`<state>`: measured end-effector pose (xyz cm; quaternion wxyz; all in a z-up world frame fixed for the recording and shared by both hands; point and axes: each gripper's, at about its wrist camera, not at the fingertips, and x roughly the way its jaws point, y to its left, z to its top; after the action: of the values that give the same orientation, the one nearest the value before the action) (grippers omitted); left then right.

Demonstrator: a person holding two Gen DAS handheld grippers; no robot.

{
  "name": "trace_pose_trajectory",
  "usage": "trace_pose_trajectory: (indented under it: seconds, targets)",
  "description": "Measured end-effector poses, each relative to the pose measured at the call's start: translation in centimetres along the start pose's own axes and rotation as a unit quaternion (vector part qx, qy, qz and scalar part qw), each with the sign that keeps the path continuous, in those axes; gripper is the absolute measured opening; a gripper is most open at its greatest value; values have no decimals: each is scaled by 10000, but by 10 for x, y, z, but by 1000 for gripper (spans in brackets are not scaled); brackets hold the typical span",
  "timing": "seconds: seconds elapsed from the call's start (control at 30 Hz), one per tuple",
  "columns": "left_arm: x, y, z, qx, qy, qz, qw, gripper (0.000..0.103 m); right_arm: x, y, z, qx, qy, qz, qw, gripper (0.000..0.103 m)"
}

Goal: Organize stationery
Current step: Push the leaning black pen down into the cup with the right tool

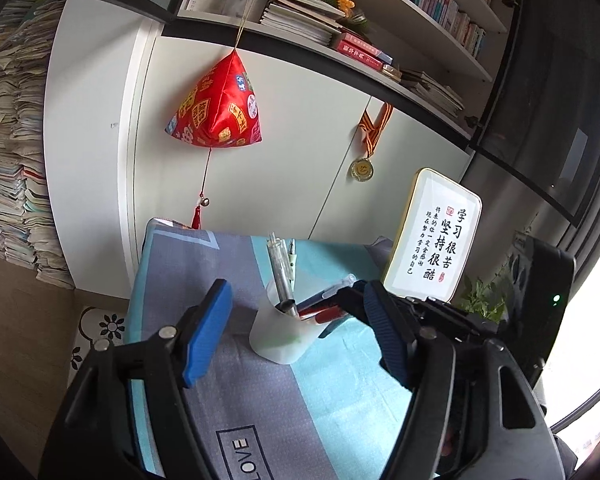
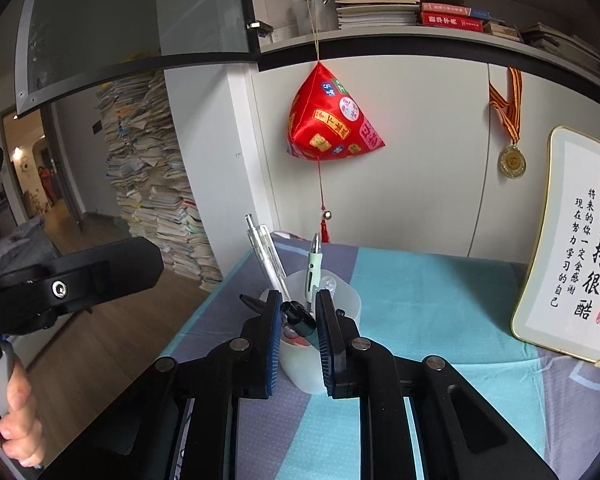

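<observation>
over on the left wrist view, the left hand-held gripper (image 1: 296, 312) hangs spread wide with nothing between its blue pads, and the frosted pen cup (image 1: 278, 338) sits right in the middle ahead of it on the desk (image 1: 228, 392) with the striped cloth. pens in it lean up and back, a clear pen (image 1: 278, 268) being the tallest. off to the right the other tool comes in over the cup's rim, with a red pen (image 1: 320, 314) lying near it, can't tell from here what's pinched. from the right wrist view it's clearer: the right hand-held gripper (image 2: 298, 320) is nearly closed around a black-capped pen (image 2: 298, 318) right over the cup mouth, pads look like they're touching it on both sides. that pen's long axis runs slanted, cap toward upper left, the rest dropping into the cup. so i'd say the right one is nearer and doing the work; letting go should just drop it in, the left is only lined up in case the cup tips.
</observation>
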<state>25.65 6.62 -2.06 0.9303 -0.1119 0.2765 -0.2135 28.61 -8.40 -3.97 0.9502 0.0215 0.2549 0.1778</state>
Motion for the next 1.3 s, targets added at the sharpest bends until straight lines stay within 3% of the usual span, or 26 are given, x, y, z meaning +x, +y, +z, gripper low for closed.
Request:
trace_pose_trajectory:
  seconds: [0.37, 0.57, 0.77, 1.03, 1.3]
  targets:
    - [-3, 14, -9, -197, -14, 27, 9998, 68, -34, -11, 31, 403, -325, 420, 9978, 17]
    - [2, 15, -14, -212, 58, 7, 9998, 68, -29, -7, 40, 416, -269, 512, 9975, 11]
    - [6, 23, -20, -271, 126, 50, 9995, 68, -24, -4, 41, 379, -269, 520, 9976, 11]
    - [3, 36, -20, -512, 75, -20, 9987, 68, -43, -2, 69, 243, -643, 380, 9969, 11]
    - [0, 29, -23, -323, 48, 51, 9995, 68, -26, 1, 81, 135, -856, 236, 9960, 11]
